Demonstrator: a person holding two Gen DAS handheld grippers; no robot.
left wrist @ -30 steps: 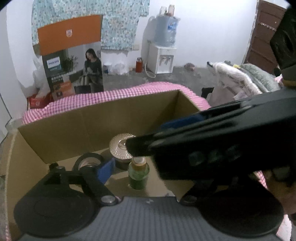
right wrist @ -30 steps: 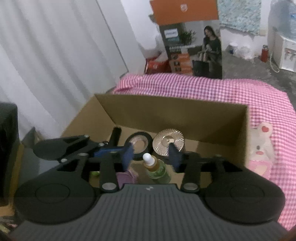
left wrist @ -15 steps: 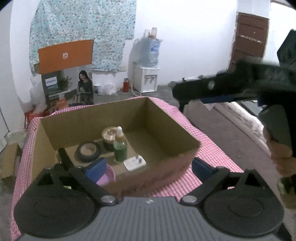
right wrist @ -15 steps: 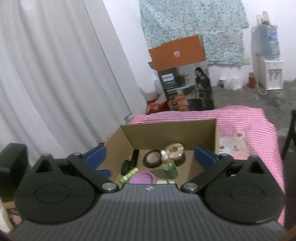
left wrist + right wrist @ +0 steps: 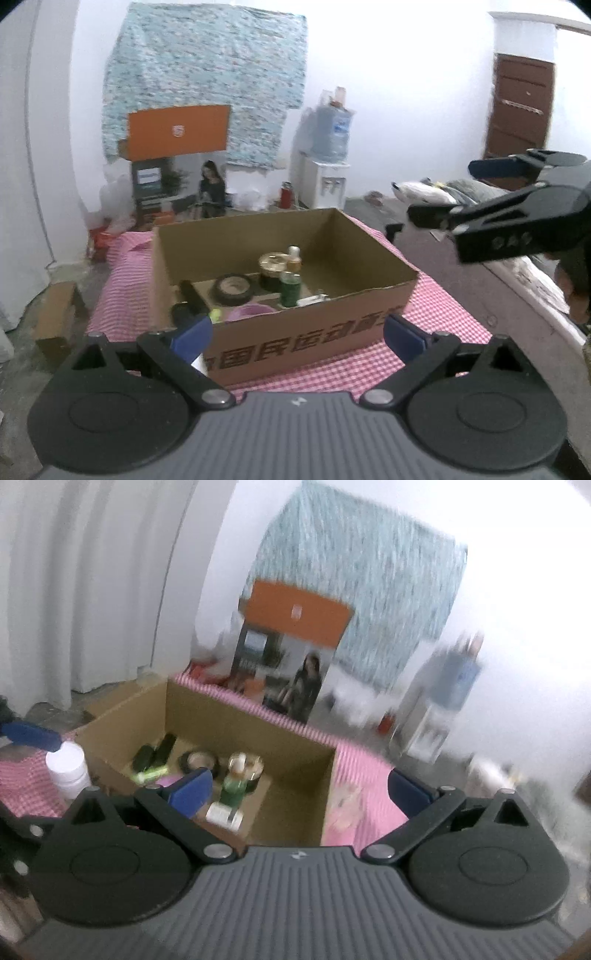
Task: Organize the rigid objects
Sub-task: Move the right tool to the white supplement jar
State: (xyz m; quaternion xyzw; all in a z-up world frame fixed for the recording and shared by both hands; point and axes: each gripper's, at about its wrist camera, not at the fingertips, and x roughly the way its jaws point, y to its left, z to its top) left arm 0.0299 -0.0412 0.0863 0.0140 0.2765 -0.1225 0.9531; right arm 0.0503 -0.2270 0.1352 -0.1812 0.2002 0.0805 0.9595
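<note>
An open cardboard box stands on the pink checked cloth. Inside it are a green dropper bottle, a gold-lidded jar, a tape roll, a pink item and black items. My left gripper hangs open before the box's front wall, holding nothing. My right gripper is open and empty too, back from the box, and shows at the right of the left wrist view. A white bottle stands on the cloth outside the box.
A pale pink soft toy lies on the cloth right of the box. Behind the table are a water dispenser and an orange printed carton. A small cardboard box sits on the floor at left, with bedding at right.
Both grippers have drawn back and up from the box. The right jaws, which stood around the green dropper bottle, have spread wide and left it in the box. The left jaws widened too.
</note>
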